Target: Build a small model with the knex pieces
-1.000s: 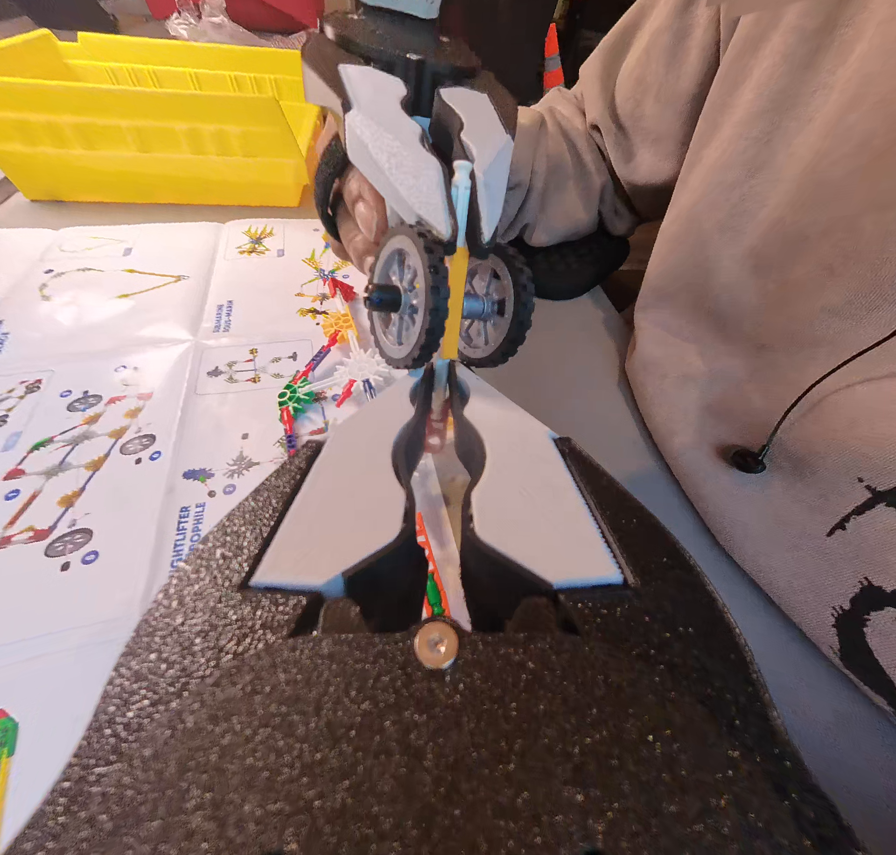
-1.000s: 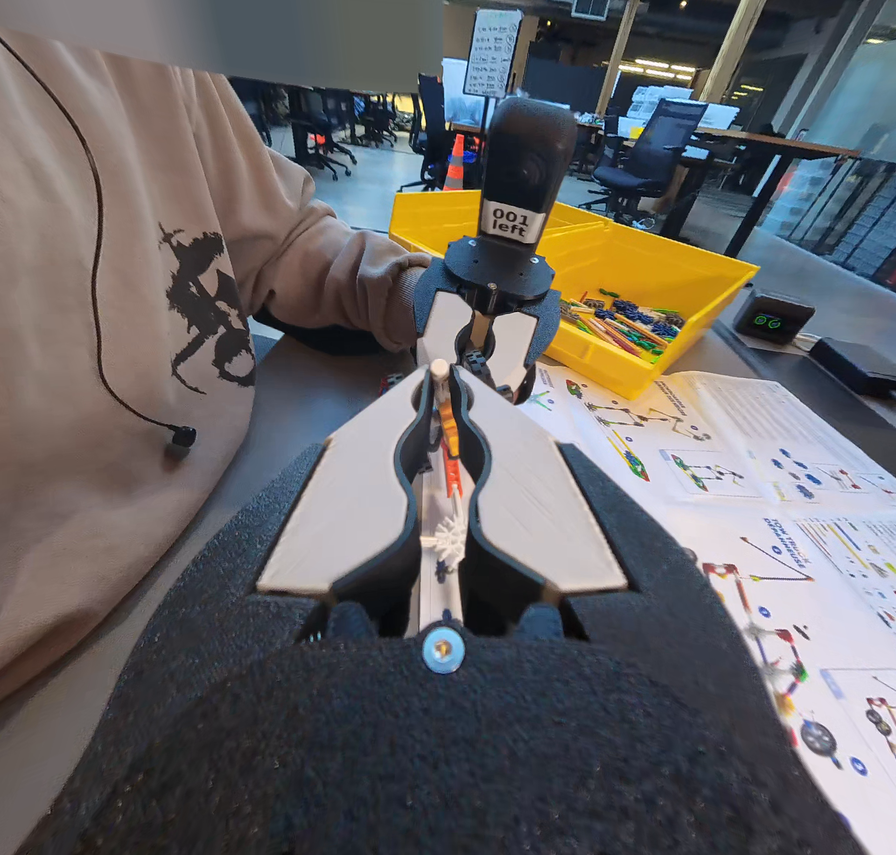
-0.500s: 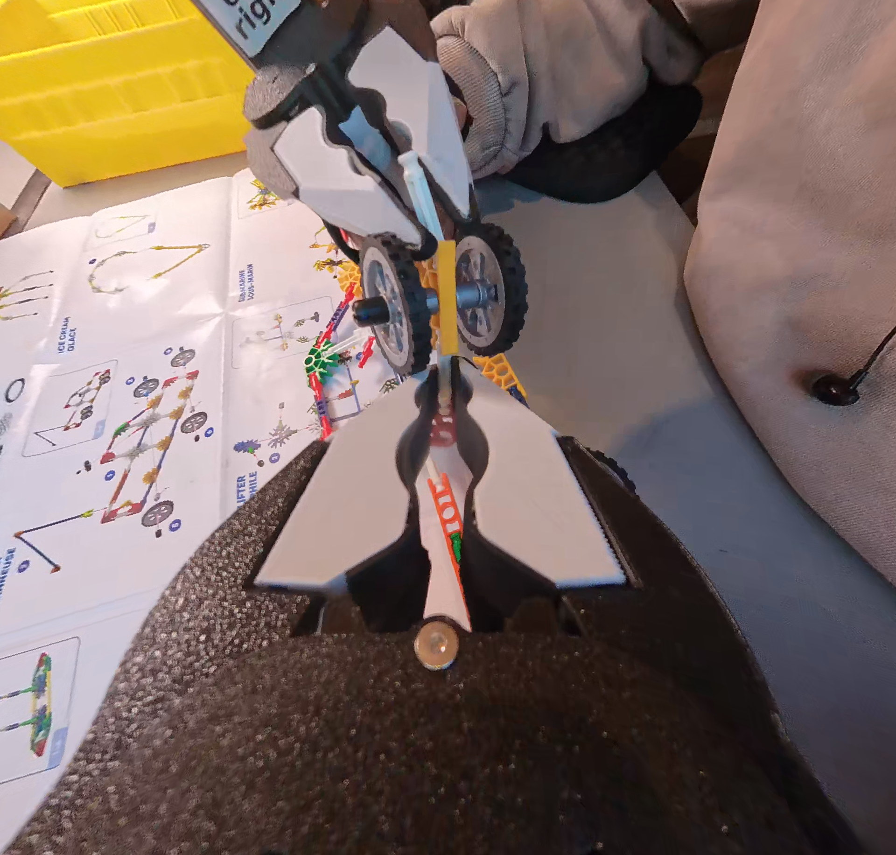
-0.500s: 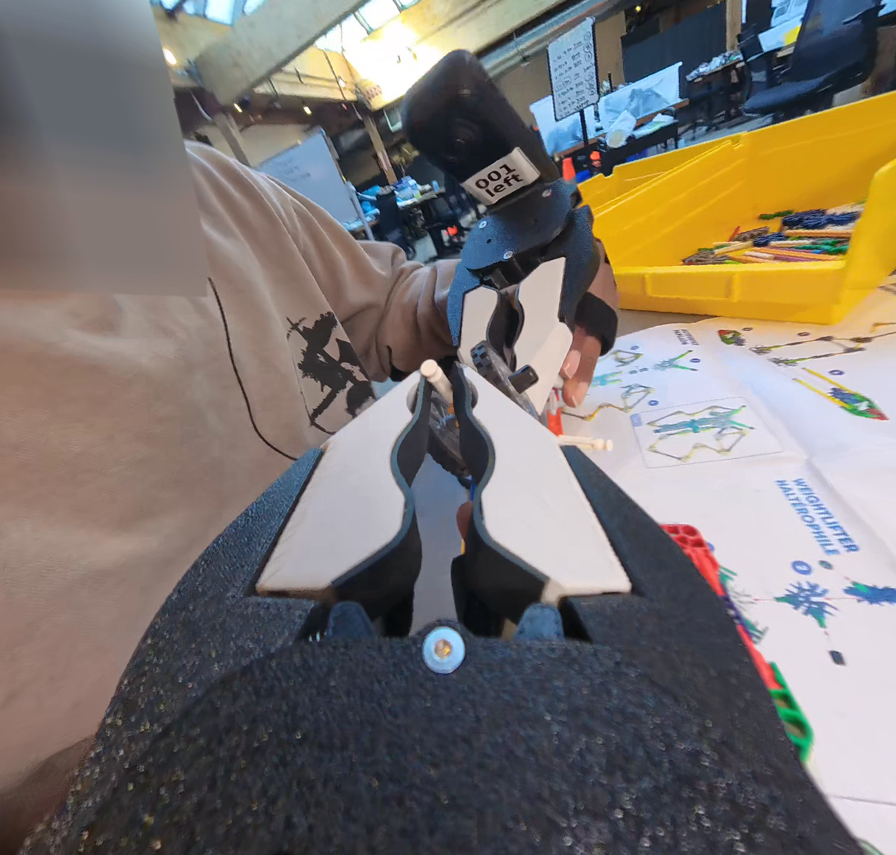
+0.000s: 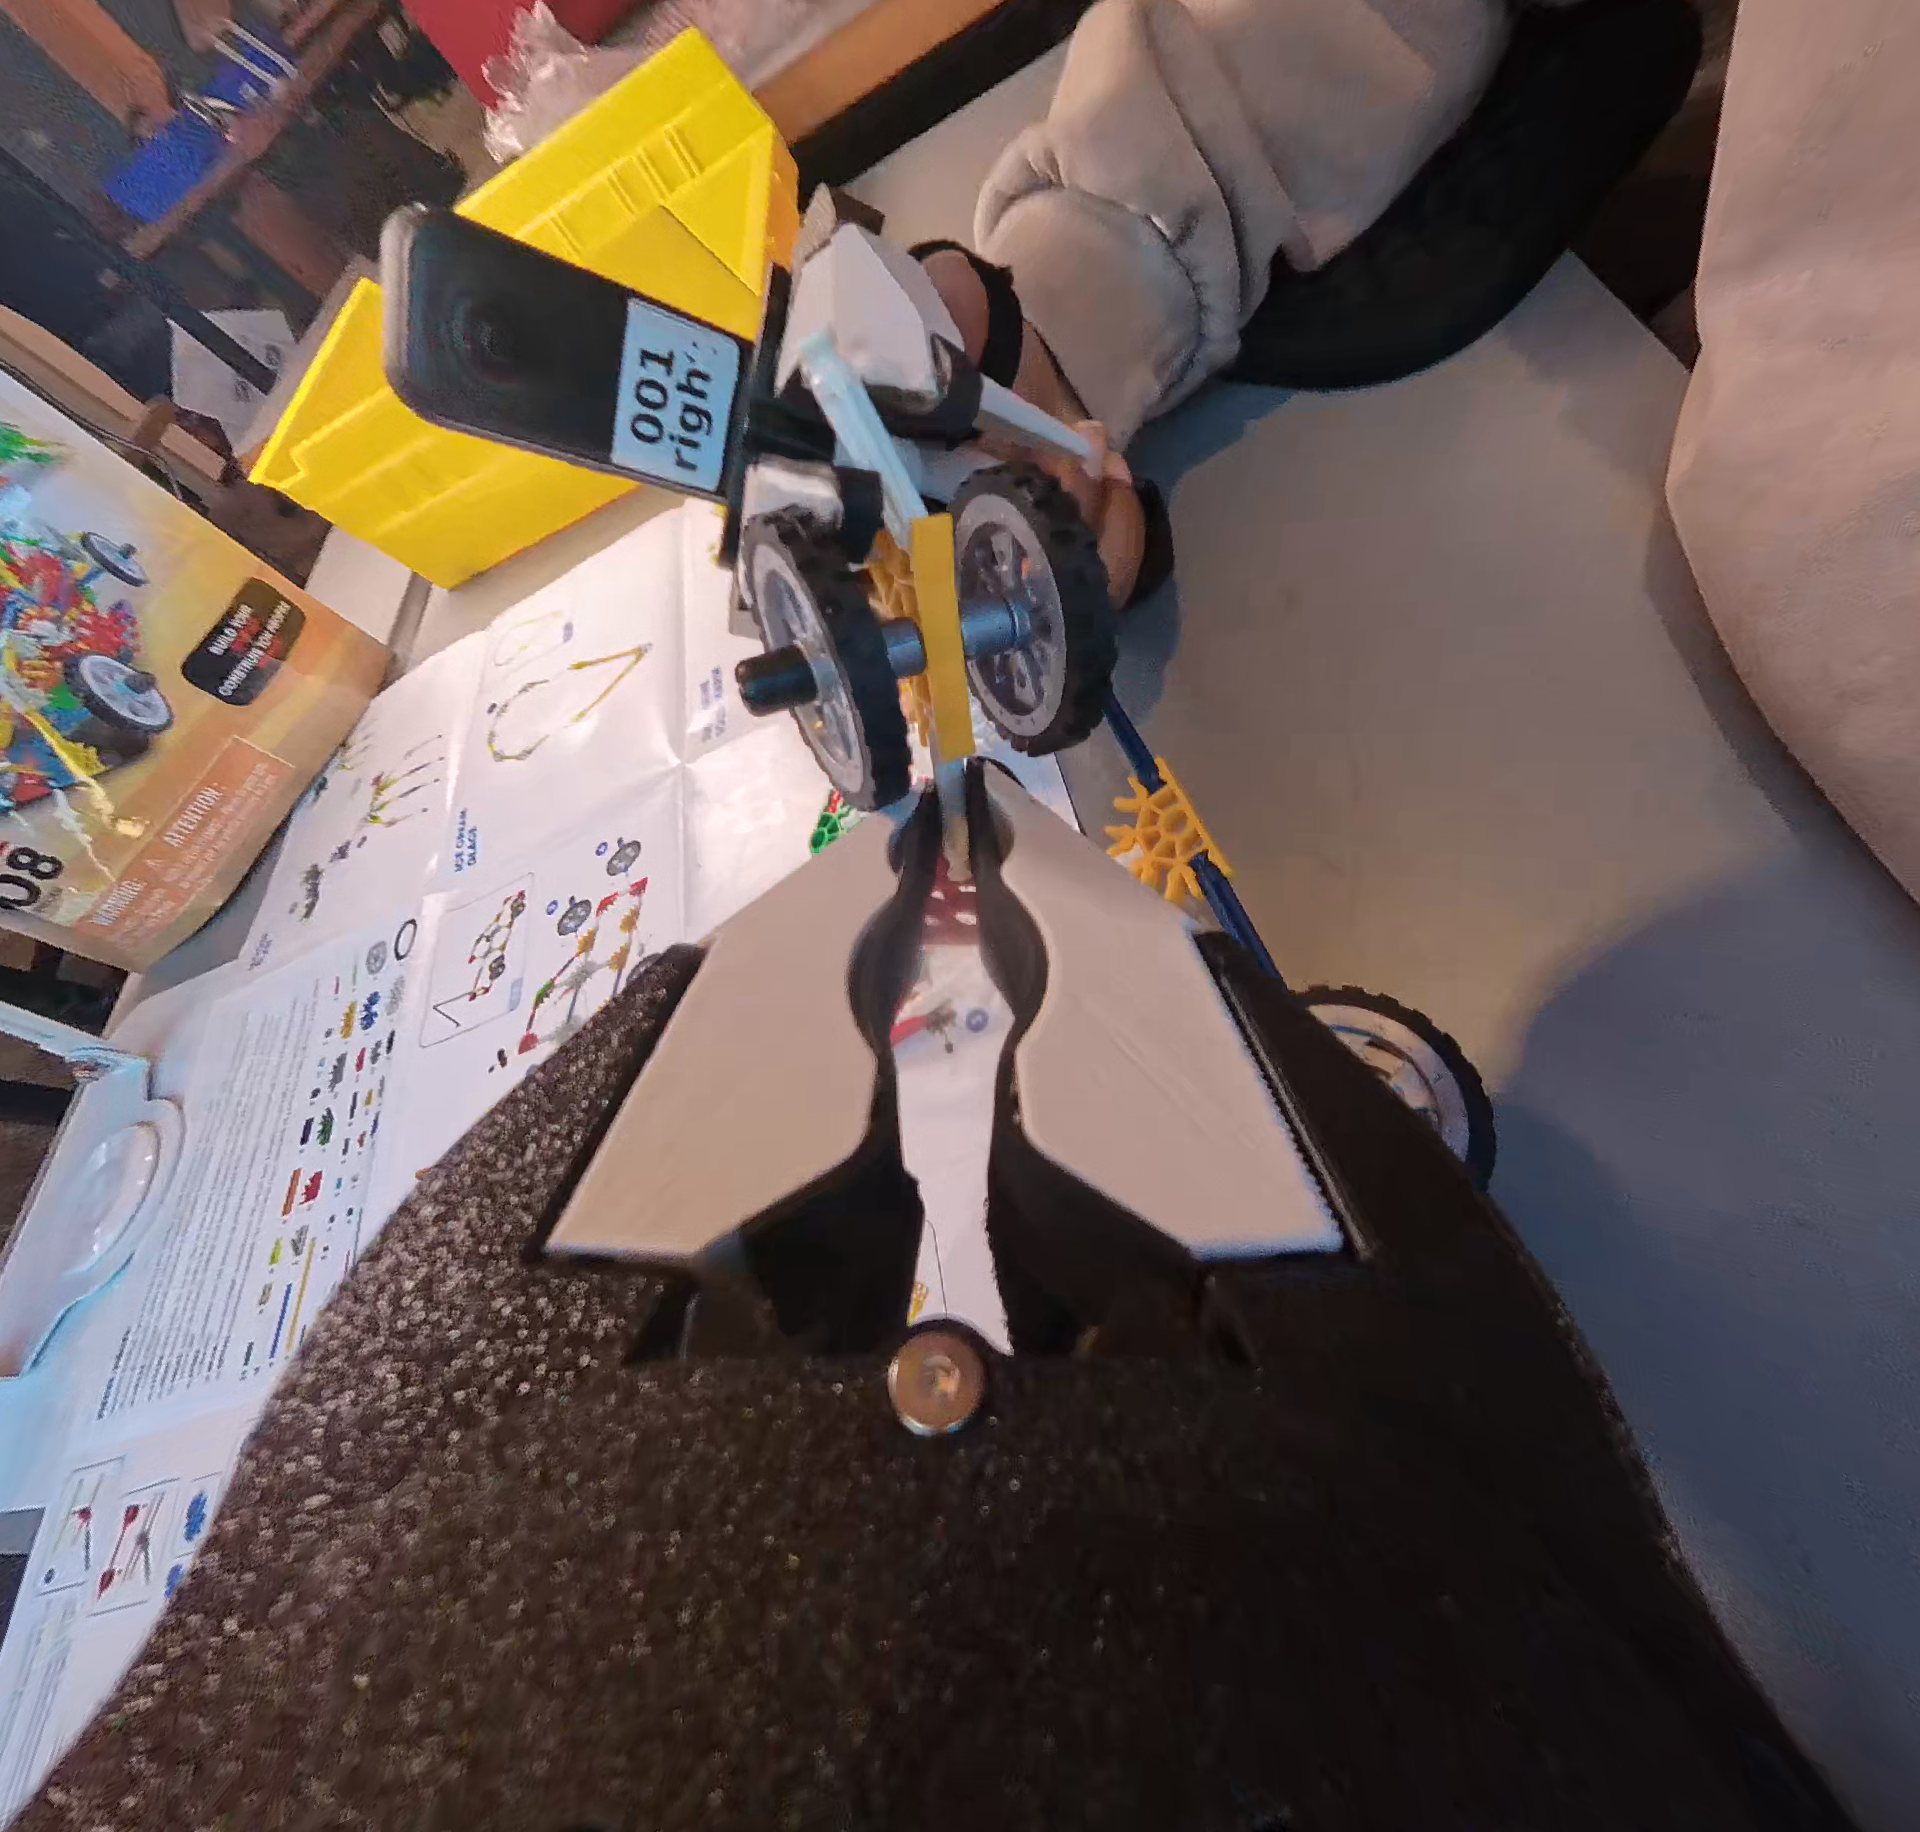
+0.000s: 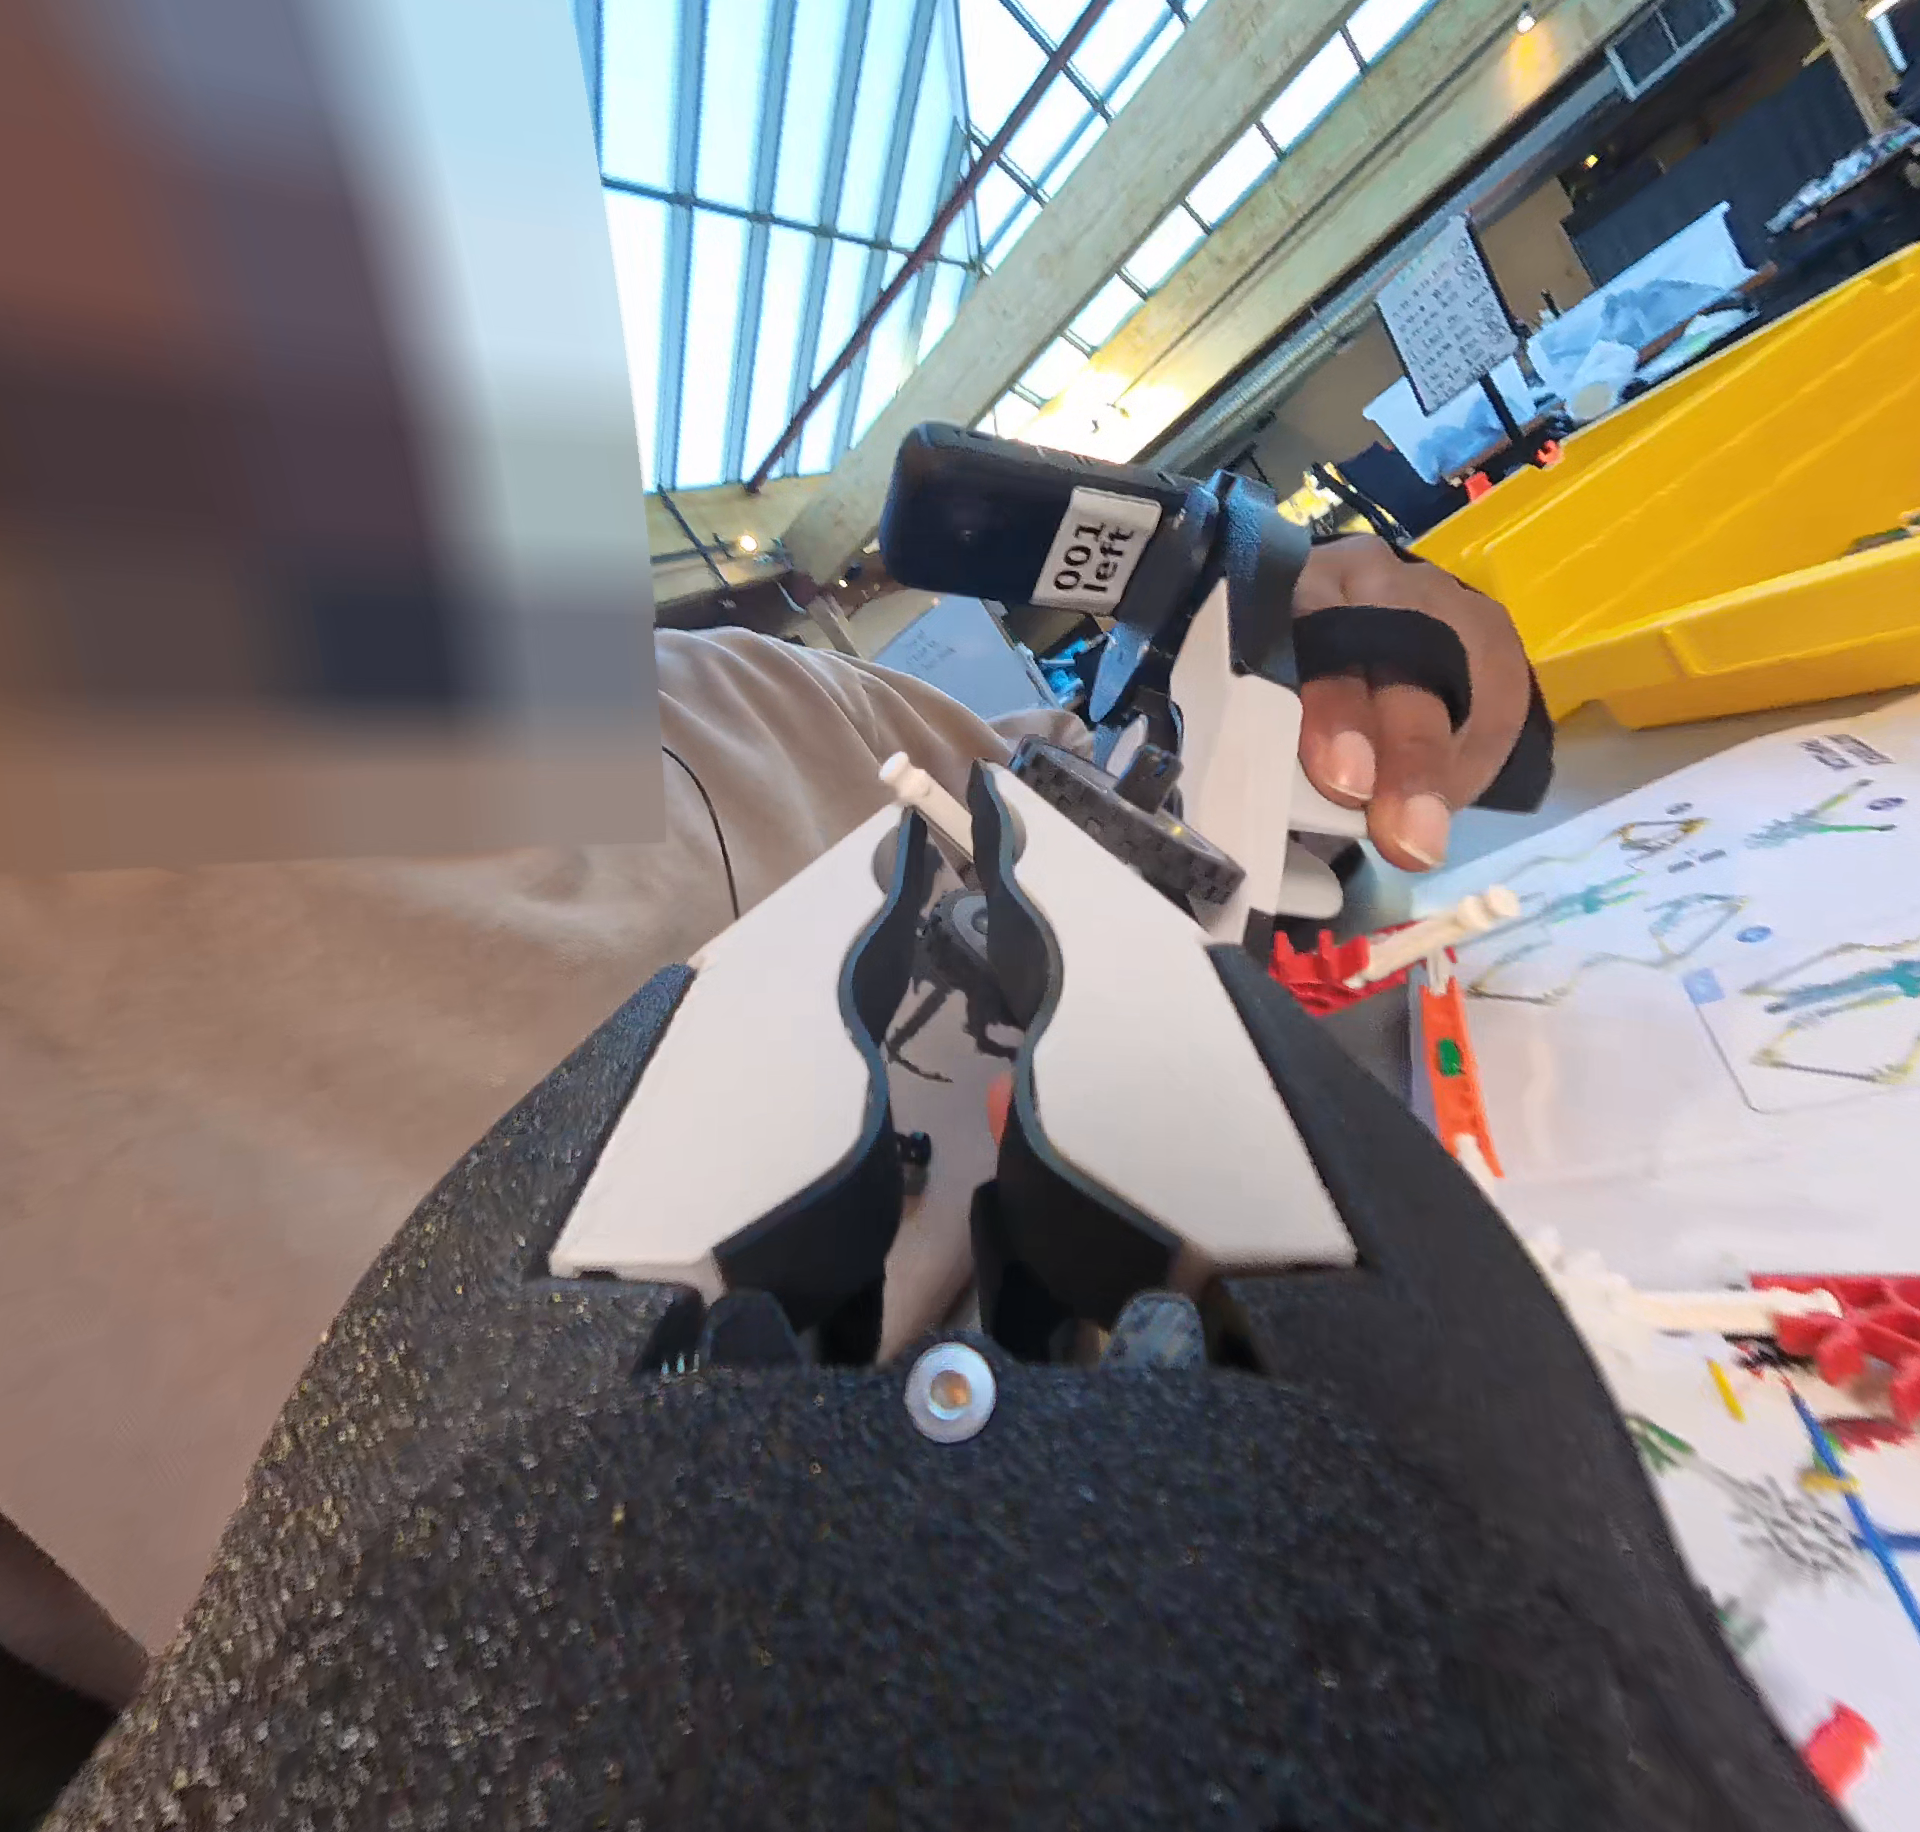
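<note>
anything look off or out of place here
Nothing looks damaged or spilled. The wheel-and-axle assembly is held tilted in mid-air between both hand-held grippers, and loose rods and connectors lie scattered over the instruction sheet.

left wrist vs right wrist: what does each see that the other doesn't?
Left wrist only: toy box, loose wheel on the grey table, yellow connector.
Right wrist only: skylight, red connector.
Both: left gripper and right gripper shut on the wheel assembly, yellow bin, instruction sheet.
</note>
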`<state>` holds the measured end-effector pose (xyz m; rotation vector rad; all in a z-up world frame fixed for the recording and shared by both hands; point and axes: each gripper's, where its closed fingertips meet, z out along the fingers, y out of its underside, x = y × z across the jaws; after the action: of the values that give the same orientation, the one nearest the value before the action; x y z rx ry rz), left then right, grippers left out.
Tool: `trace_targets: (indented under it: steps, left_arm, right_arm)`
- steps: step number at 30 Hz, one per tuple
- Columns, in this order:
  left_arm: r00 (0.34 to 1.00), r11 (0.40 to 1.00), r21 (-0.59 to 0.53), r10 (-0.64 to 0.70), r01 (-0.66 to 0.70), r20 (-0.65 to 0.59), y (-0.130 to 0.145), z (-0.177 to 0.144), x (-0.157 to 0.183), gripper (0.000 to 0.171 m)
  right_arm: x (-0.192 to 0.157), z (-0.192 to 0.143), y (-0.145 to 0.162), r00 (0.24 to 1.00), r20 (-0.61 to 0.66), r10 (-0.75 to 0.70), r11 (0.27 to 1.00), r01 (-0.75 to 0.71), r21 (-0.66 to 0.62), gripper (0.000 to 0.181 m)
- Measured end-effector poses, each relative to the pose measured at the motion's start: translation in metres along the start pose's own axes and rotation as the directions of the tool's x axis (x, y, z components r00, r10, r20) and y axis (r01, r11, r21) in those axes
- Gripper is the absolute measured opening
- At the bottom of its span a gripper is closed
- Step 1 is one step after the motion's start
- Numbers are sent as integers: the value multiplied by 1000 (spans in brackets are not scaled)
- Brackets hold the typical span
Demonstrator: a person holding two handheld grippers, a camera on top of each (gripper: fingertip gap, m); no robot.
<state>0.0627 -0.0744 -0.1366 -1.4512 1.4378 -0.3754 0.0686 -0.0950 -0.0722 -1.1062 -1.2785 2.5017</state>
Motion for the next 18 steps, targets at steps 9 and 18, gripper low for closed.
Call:
trace_targets:
  steps: [9, 18]
  left_arm:
    - [996, 997, 80, -18, 11, 86, -16, -3, -12, 5]
    - [961, 959, 69, -275, 274, 9, 4, -6, -15, 3]
  right_arm:
    - [-2, -10, -31, 999, 42, 18, 987, -25, 158, 8]
    - [14, -13, -19, 795, -299, -528, 844, 453, -287, 13]
